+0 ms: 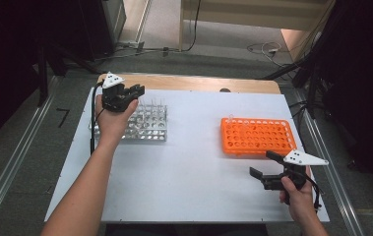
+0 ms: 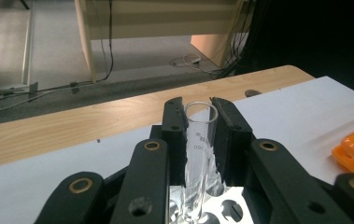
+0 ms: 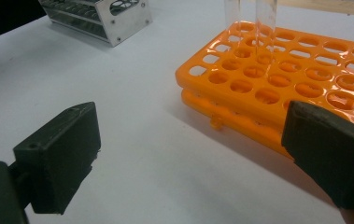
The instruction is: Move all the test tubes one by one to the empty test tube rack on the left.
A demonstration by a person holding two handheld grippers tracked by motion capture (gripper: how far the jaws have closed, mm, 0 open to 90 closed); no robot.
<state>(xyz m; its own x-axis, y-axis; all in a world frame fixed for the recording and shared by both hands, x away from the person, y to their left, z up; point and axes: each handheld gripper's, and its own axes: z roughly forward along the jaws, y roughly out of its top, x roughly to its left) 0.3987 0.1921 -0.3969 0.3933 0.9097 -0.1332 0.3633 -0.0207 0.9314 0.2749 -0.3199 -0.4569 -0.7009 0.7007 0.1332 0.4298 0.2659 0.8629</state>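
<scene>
Overhead, a white bench (image 1: pixel 189 167) with a wooden far edge stands on grey floor strewn with cables; the left gripper (image 2: pixel 198 122) has its fingers clamped on a clear glass test tube (image 2: pixel 199 140) standing upright over the metal rack (image 1: pixel 149 125); the right gripper (image 1: pixel 262 164) hovers, fingers spread wide, just beside the orange rack (image 1: pixel 258 136), which holds two clear tubes (image 3: pixel 264 21).
</scene>
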